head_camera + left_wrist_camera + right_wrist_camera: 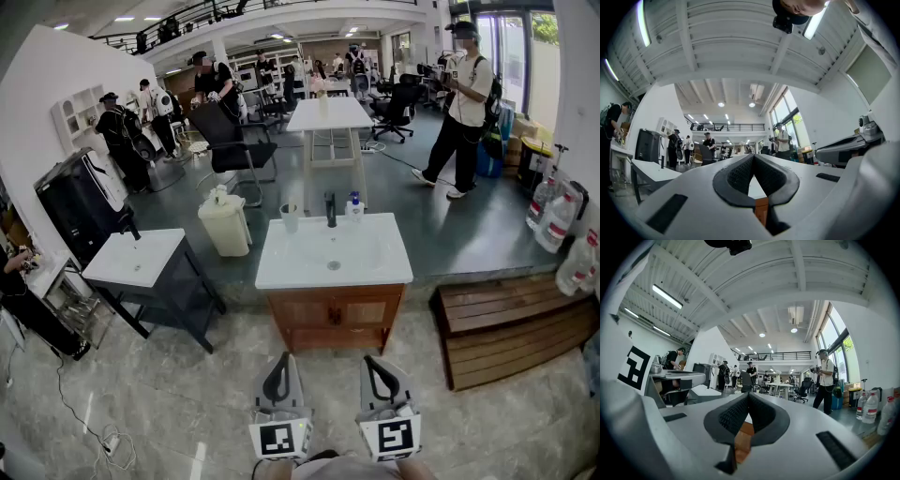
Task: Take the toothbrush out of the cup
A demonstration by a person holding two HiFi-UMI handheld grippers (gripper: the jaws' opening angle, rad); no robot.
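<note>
A pale cup (291, 218) stands at the back left of the white sink top (281, 267), left of the dark faucet (330, 208). The toothbrush in it is too small to make out. My left gripper (283, 357) and right gripper (368, 360) hover side by side low in the head view, well short of the wooden vanity (335, 317). Both are shut with nothing between their jaws. In the left gripper view the left gripper (753, 155) has its dark tips together. The right gripper (748, 394) in its own view also has its tips meeting. Neither gripper view shows the cup.
A soap bottle (353, 204) stands right of the faucet. A second sink stand (131, 258) is at the left, with a white bin (225, 223) behind it. A wooden bench (506, 323) and water bottles (553, 216) are at the right. A cable (94, 431) lies on the floor. Several people stand further back.
</note>
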